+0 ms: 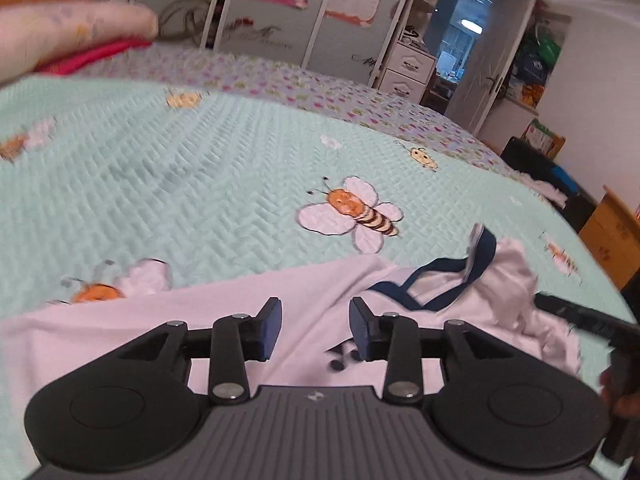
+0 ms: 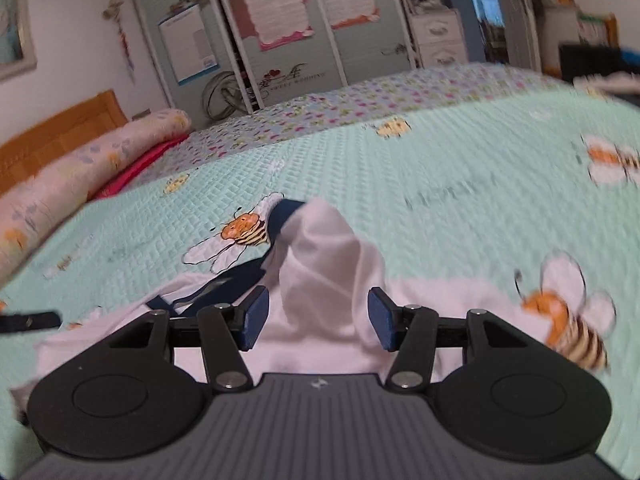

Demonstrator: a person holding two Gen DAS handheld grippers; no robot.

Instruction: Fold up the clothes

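We had the white cotton T-shirt with the navy neckband (image 1: 280, 312) lying on the mint-green quilted bedspread printed with bees (image 1: 200, 184), near the bed's front edge. In the left wrist view its flat body stretched from nine o'clock across to about two o'clock, where the navy neckband (image 1: 448, 292) curled open and the cloth bunched into a crumpled heap. So the shirt's long axis ran roughly crosswise to both tools, left to right.

Our left claw (image 1: 315, 330) sat over the smooth part of the shirt with its blue pads set apart, holding nothing; whether the pads brushed the fabric we could not tell. A small black print on the shirt showed just beneath its right pad.

Our right claw (image 2: 318, 318) was also spread wide and empty. A raised peak of white cloth (image 2: 328, 256) stood directly ahead at twelve o'clock, between its pads but not pinched by them. The neckband lay at about eleven o'clock from it.

We judged the right claw nearer the bunched end, the left nearer the flat end. The shirt was rumpled, not yet a neat fold.
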